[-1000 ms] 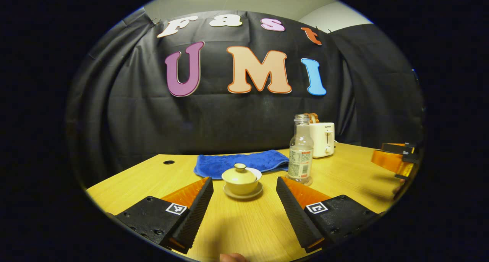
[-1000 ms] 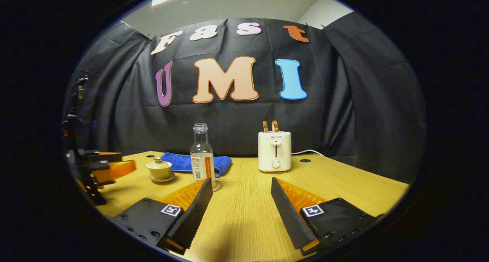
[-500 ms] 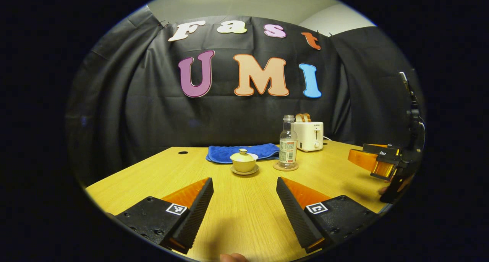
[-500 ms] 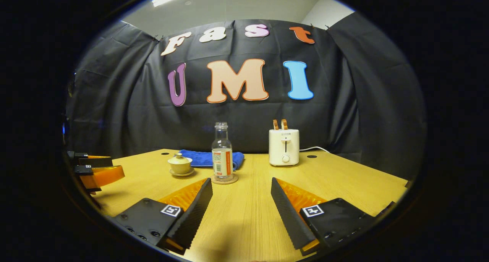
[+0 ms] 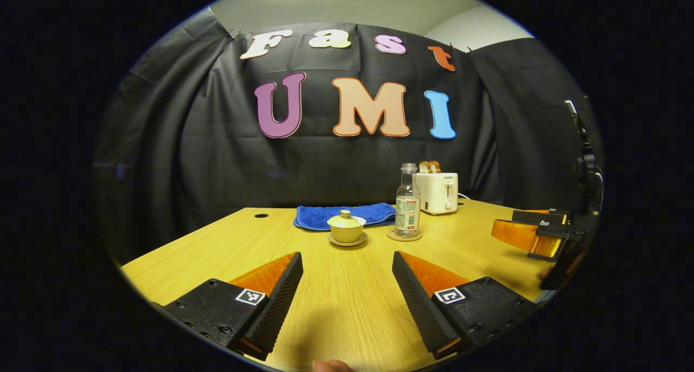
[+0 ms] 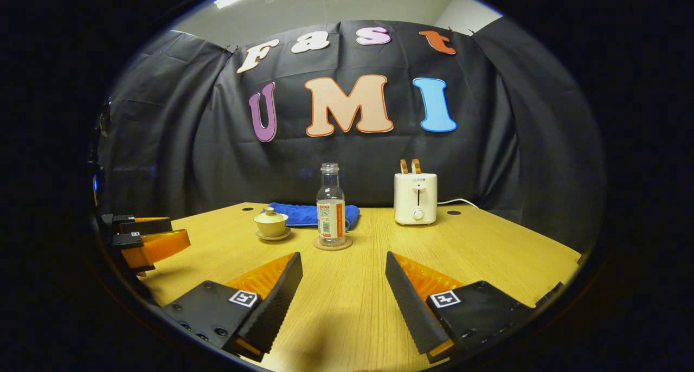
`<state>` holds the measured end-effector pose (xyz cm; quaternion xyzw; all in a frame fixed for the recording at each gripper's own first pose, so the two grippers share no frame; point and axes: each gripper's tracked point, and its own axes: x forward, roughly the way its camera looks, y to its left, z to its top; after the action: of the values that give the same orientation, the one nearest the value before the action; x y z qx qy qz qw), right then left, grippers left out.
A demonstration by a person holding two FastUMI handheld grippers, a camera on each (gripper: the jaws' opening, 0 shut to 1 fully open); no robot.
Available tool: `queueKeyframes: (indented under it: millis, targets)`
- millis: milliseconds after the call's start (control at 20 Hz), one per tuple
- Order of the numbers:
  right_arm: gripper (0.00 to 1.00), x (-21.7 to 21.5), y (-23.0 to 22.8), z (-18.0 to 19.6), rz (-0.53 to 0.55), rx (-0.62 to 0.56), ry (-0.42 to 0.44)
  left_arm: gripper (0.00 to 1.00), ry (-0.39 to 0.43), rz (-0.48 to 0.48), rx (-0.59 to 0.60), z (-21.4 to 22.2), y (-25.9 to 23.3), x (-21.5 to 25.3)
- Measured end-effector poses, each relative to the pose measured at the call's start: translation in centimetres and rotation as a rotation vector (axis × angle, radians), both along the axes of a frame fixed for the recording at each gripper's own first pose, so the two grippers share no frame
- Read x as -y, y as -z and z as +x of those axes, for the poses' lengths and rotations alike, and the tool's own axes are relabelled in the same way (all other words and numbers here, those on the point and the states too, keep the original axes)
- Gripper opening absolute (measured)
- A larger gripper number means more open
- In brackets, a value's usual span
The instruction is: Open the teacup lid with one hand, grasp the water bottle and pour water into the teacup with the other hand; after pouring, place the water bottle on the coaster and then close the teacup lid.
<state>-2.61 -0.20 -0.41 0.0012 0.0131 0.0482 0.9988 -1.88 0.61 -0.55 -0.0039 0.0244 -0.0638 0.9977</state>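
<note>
Both hand-held grippers have been drawn back from the teacup [image 5: 347, 230] and water bottle [image 6: 331, 205]; the coaster [image 6: 332, 244], earlier partly hidden, is now seen whole.

Could not read any wording. Noted tiny, illegible print on the water bottle [image 6: 331, 209] label and toaster [image 6: 416, 198] front. Saw 1 square black-and-white coded marker [image 5: 250, 296] per finger on the left gripper [image 5: 347, 257] and right gripper [image 6: 342, 257].

In the left gripper view the other gripper [image 5: 534, 236] at the right edge is cut off, so can't tell how its jaws stand. The folded blue cloth [image 6: 306, 215] at centre of the right gripper view is partly hidden behind the clear plastic water bottle [image 6: 331, 209], and the bottle's label print is too small to make out.
</note>
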Motion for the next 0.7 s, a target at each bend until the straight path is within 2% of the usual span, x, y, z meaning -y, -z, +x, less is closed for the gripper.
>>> queueKeyframes:
  millis: [150, 200, 300, 350, 400, 450, 500, 550, 700]
  targets:
    - [0.98, 0.04, -0.19, 0.0, 0.007, 0.01, 0.002, 0.97, 0.001, 0.0, 0.002, -0.01, 0.01, -0.02]
    - [0.95, 0.02, -0.08, 0.0, 0.004, 0.008, 0.001, 0.96, -0.001, 0.0, 0.002, 0.09, 0.04, -0.03]
    - [0.95, -0.04, -0.11, -0.06, 0.001, 0.009, 0.0, 0.97, 0.0, -0.001, 0.004, 0.01, -0.03, -0.01]
    - [0.98, 0.02, -0.14, -0.04, 0.003, 0.009, 0.0, 0.97, 0.0, -0.001, 0.004, -0.02, -0.01, 0.0]
    - [0.94, 0.03, -0.12, -0.04, 0.005, 0.01, 0.001, 0.97, 0.002, 0.0, 0.006, -0.03, -0.04, 0.06]
    - [0.98, 0.02, -0.09, -0.06, 0.004, 0.009, 0.0, 0.97, 0.0, -0.001, 0.006, -0.01, -0.09, -0.01]
    - [0.94, -0.05, -0.2, -0.06, 0.002, 0.012, -0.001, 0.97, -0.001, -0.002, 0.007, -0.03, -0.02, -0.06]
    - [0.98, -0.01, -0.27, -0.06, 0.002, 0.015, 0.0, 0.97, -0.001, -0.001, 0.008, -0.02, 0.0, -0.03]
    - [0.98, -0.02, -0.24, -0.15, 0.003, 0.017, 0.0, 0.97, -0.002, -0.002, 0.009, -0.04, -0.09, -0.05]
